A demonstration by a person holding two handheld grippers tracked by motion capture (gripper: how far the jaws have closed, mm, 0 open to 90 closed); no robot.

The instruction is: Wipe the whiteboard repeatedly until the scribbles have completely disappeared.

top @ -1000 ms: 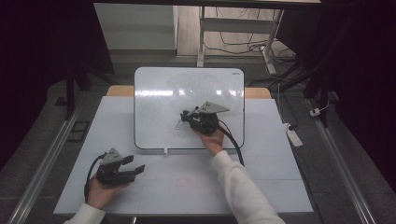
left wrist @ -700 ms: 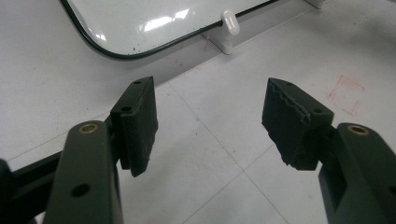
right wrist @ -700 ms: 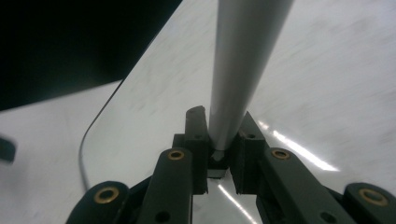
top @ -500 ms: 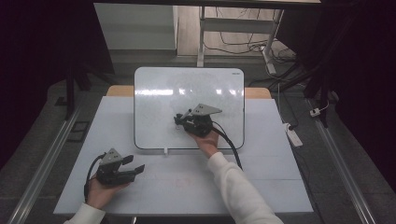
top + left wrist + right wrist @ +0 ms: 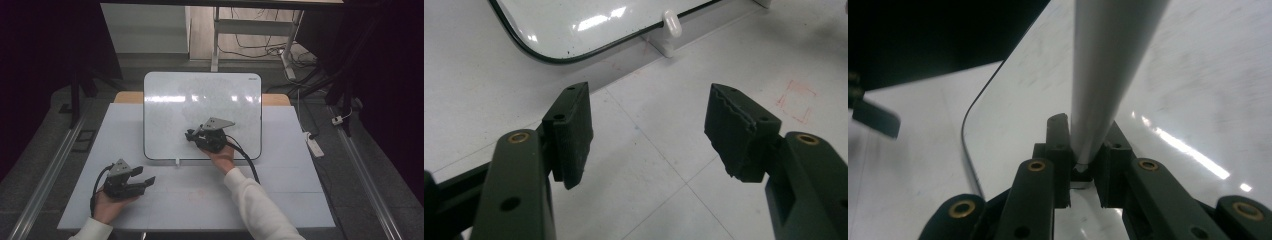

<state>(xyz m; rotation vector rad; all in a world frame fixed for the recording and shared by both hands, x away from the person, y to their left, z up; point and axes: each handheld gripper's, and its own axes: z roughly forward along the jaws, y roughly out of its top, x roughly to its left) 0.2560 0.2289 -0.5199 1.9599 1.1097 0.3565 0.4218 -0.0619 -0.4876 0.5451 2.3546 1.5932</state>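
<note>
Pressing a grey marker (image 5: pixel 1108 65) against the whiteboard (image 5: pixel 165 100) on the tabletop, the right gripper (image 5: pixel 192 135) stays clamped on it — a steep tilt could make the tip skid; the left gripper (image 5: pixel 147 181) rests apart, empty.

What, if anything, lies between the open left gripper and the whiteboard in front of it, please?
Nothing visible does. The left gripper stands open and empty over bare table; the whiteboard lies beyond it, a small white clip at its edge. The right gripper is shut on a grey marker over the board.
</note>
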